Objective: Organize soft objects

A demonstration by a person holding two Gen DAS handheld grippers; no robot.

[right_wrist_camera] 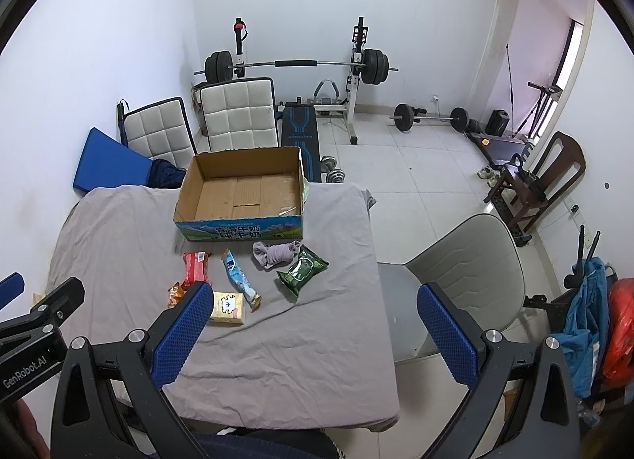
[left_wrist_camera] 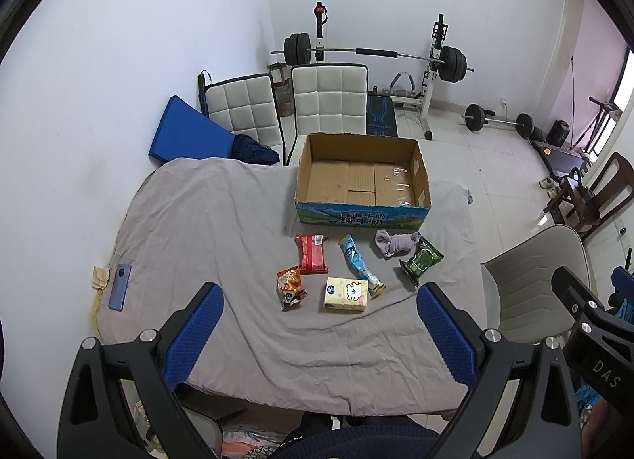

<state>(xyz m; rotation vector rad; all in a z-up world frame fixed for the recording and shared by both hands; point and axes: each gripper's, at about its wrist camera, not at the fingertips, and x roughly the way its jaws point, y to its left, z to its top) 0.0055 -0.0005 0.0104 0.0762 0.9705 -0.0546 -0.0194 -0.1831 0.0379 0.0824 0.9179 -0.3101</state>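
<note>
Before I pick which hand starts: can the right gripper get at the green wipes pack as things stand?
Probably yes. The right gripper is open and empty, and the green wipes pack lies flat on the grey sheet ahead of it. Only the rolled socks sit close, at its far edge; the near side looks free.

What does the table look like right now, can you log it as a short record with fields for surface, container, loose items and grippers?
surface: grey wrinkled cloth over the table
container: open cardboard box, nothing inside
loose items: red packet, orange snack bag, yellow tissue pack, light-blue long packet, lilac rolled fabric, green wipes pack
other: blue phone at the left edge
grippers: left gripper and right gripper open, holding nothing
</note>
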